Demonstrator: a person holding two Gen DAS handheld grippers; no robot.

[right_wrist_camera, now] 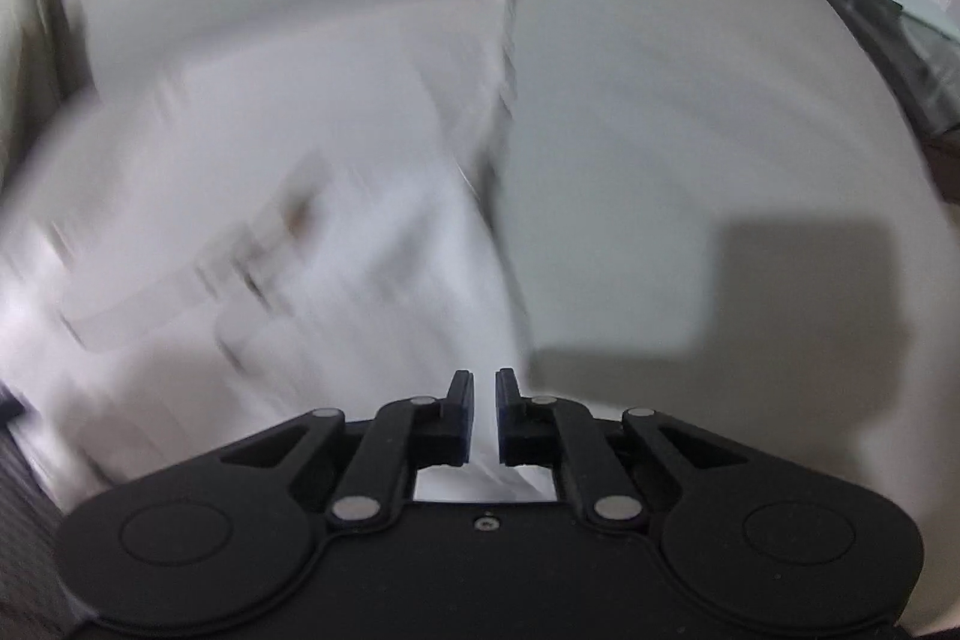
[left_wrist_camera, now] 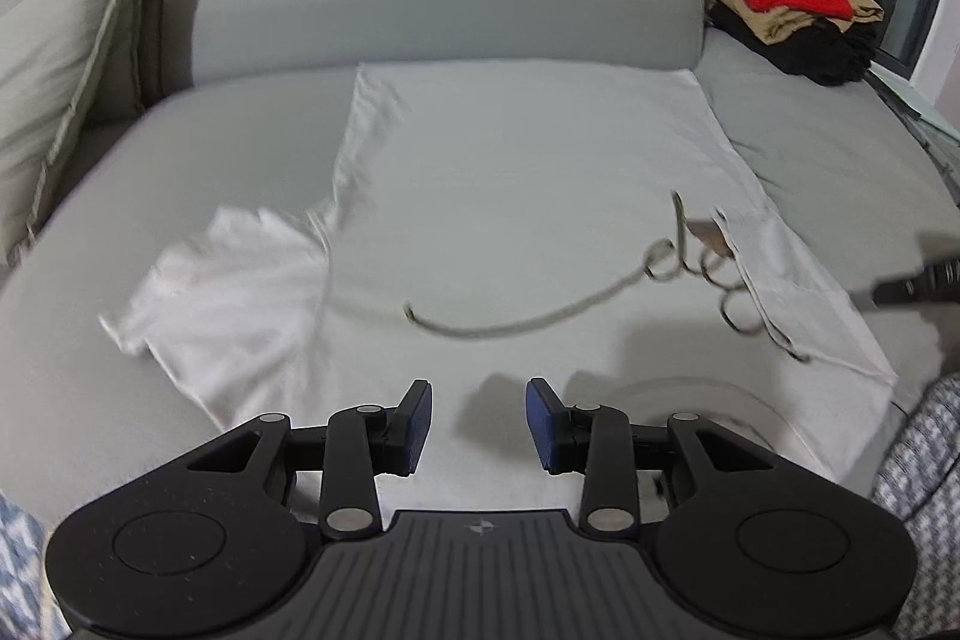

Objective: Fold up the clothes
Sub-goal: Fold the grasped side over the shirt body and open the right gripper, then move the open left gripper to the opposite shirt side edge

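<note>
White cotton, the shirt [left_wrist_camera: 510, 196] lies spread flat on the grey sofa [left_wrist_camera: 420, 10], its right sleeve already turned in, likely for folding, while the left gripper [left_wrist_camera: 478, 424] hovers tilted down over its near hem, fingers partly open and empty, and the right gripper [right_wrist_camera: 485, 415] angles down at its right edge, fingers nearly closed with white cloth showing in the narrow gap.
</note>
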